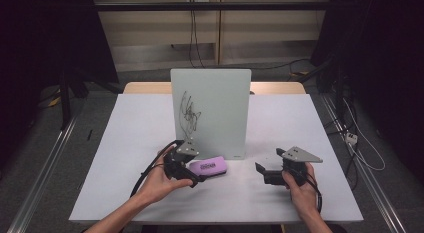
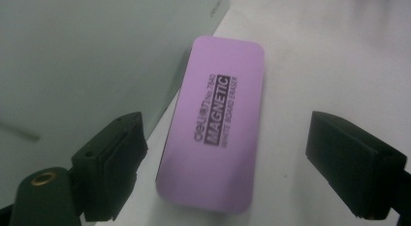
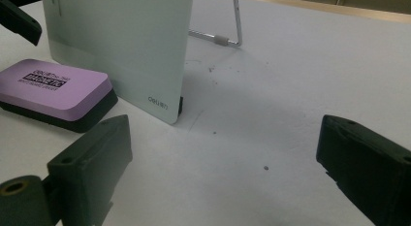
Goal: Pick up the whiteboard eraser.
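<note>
A pink whiteboard eraser (image 1: 210,166) with a black base lies flat on the white table (image 1: 145,128), just in front of a small upright whiteboard (image 1: 210,113) marked with black scribbles (image 1: 189,113). My left gripper (image 1: 196,172) is at the eraser's left end. In the left gripper view the eraser (image 2: 213,124) lies between the two spread jaws of my left gripper (image 2: 230,134), with a gap on both sides. My right gripper (image 1: 267,163) rests to the right of the board. In its own view my right gripper (image 3: 225,138) stands wide with bare table between the jaws, and the eraser (image 3: 55,88) lies far left.
The whiteboard (image 3: 121,41) leans on a metal wire stand (image 3: 228,39) behind it. Small dark specks dot the table near its corner. The table's wooden far edge (image 1: 280,87) shows behind the board. Cables run over the floor at the right.
</note>
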